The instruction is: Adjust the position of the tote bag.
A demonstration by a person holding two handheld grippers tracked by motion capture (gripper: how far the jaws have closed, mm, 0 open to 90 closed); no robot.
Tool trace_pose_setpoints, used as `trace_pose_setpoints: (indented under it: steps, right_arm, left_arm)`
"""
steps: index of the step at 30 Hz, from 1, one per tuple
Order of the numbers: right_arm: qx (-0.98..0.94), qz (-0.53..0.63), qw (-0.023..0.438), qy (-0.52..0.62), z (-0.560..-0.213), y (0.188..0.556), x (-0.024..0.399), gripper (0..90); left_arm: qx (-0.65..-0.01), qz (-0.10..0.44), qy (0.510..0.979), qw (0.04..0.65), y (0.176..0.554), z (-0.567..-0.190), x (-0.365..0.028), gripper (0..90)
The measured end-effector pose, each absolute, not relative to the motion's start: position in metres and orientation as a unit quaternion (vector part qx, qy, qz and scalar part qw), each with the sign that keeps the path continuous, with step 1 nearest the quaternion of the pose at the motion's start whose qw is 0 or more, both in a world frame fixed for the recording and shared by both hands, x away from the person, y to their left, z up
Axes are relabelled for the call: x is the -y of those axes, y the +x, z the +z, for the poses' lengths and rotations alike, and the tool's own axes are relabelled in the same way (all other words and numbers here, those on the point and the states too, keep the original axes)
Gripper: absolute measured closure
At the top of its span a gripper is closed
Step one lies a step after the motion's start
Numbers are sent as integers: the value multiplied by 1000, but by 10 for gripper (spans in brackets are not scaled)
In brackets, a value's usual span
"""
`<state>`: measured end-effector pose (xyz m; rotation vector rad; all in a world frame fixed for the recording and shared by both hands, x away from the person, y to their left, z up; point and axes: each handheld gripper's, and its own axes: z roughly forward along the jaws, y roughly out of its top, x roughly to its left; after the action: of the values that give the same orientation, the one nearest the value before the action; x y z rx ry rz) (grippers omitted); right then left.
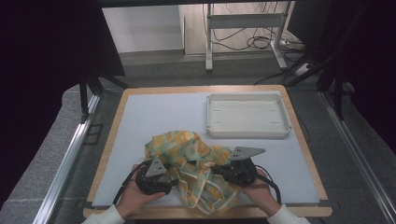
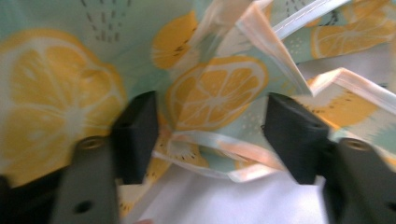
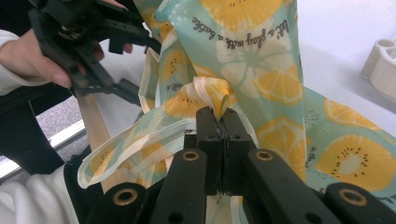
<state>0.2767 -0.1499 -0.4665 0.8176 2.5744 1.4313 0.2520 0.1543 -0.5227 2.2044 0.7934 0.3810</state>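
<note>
- Lying crumpled at about 6 o'clock on the table (image 1: 140, 116), the lemon-print cloth bag (image 1: 194, 161) sits between both hands.
- The right gripper (image 3: 222, 119) is clenched on a bunched fold of the bag's fabric, jaws pressed together.
- The left gripper (image 2: 210, 121) has its jaws spread wide, with fabric and a strap edge between them but not pinched.
- A white tray (image 1: 247, 116) rests at roughly 1 o'clock, well apart from the bag.
</note>
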Motion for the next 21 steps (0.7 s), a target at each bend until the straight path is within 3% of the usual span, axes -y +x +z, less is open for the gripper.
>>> trace_pose_setpoints:
  steps: [9, 16, 21]
  right_arm:
    - [-841, 467, 38, 269, -468, 278, 150, 879]
    - [-842, 466, 40, 270, -468, 278, 151, 878]
    - [-841, 466, 40, 273, -469, 278, 153, 879]
  left_arm:
    - [-286, 129, 873, 374, 262, -524, -149, 772]
    - [-284, 118, 868, 391, 261, -521, -154, 875]
    - [-275, 118, 860, 414, 251, -512, -156, 848]
